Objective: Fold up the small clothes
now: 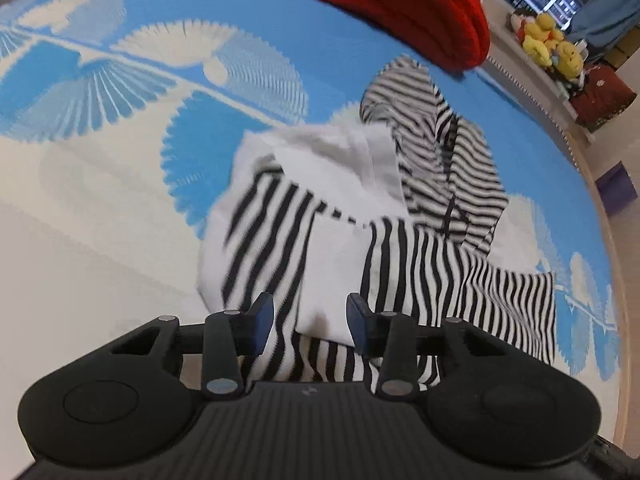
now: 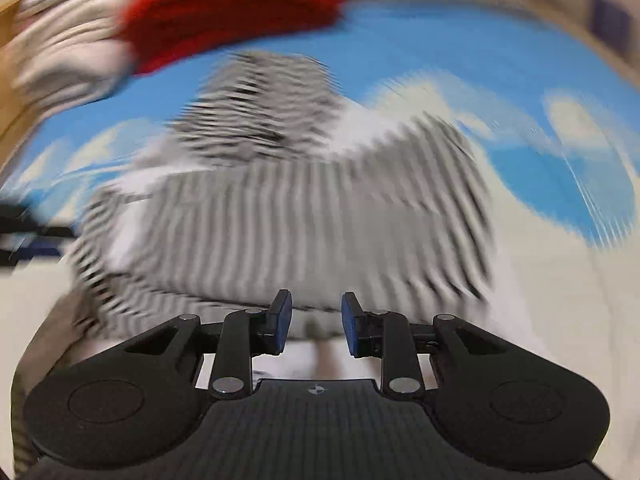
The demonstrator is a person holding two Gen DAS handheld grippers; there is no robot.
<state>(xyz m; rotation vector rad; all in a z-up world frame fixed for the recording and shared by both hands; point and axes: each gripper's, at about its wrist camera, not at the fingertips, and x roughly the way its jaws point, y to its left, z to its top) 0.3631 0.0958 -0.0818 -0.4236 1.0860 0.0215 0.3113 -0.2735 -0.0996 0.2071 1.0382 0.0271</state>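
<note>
Presently:
- Striped garment [image 1: 304, 248]: lies rumpled on the blue-and-white bedspread [image 1: 100, 152], partly doubled over with white inner cloth showing; fold looks begun, not squared off.
- Left hand-held gripper [image 1: 310, 320]: angled downward over the near hem, jaws parted, cloth between them, not pinched.
- Right hand-held gripper [image 2: 316, 322]: angled downward at the garment's edge, jaws apart, empty; view blurred.

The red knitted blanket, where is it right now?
In the left wrist view the red knitted blanket lies bunched at the top of the blue and white bedspread, just beyond the black-and-white striped garment.
</note>
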